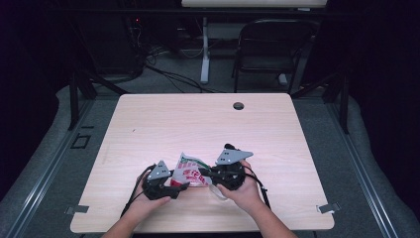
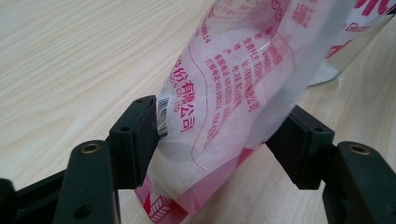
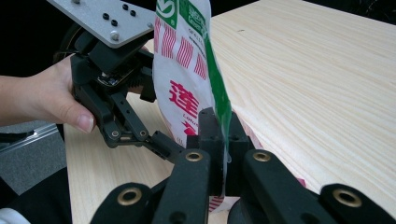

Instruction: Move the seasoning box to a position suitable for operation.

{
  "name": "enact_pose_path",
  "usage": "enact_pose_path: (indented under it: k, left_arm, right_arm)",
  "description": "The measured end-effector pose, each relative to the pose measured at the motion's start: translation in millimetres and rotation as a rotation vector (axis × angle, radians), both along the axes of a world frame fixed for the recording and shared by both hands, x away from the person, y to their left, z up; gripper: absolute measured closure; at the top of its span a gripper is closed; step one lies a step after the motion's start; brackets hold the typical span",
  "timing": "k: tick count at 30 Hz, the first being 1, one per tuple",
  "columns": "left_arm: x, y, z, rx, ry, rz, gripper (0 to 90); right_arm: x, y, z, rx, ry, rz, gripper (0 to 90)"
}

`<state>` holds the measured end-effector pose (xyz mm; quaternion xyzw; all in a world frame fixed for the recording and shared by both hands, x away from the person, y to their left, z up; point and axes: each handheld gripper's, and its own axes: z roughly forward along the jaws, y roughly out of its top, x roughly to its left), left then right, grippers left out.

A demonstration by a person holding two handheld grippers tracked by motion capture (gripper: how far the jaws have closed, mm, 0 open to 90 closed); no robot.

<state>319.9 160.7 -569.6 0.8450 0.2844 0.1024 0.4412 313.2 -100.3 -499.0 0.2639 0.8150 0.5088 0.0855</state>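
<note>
Holding my left gripper (image 1: 181, 187) near the table's (image 1: 148, 124) front edge, a little left of its middle, I have its jaws spread on either side of the lower part of a plastic bag (image 1: 190, 170) printed in red, white and green; one pad sits right against the film by the barcode, the other just beside it, and I cannot tell whether either presses. Further right, my right gripper (image 1: 203, 172) has its jaws clamped tight on the bag's green-edged side, so the bag stands up off the wood between my two hands.
</note>
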Motion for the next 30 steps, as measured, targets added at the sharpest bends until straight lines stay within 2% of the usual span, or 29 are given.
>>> enact_pose_path:
  k: [13, 17, 24, 30]
  left_arm:
    - [3.6, -4.3, -5.9, 0.001, 0.008, -0.011, 31.5]
    - [4.3, -6.2, -8.0, 0.012, 0.002, -0.016, 29.3]
    - [5.0, -10.8, -12.5, 0.061, -0.004, -0.026, 26.4]
    - [6.3, -10.9, -13.7, 0.063, 0.009, -0.031, 26.6]
  right_arm:
    - [-3.3, -3.4, -3.0, -0.001, -0.001, 0.015, 90.0]
    - [-4.0, -3.7, -3.4, -0.004, -0.006, 0.019, 90.0]
    - [-5.7, -6.1, -5.1, -0.005, -0.005, 0.031, 89.7]
    - [-7.0, -7.2, -6.1, -0.010, -0.012, 0.036, 89.6]
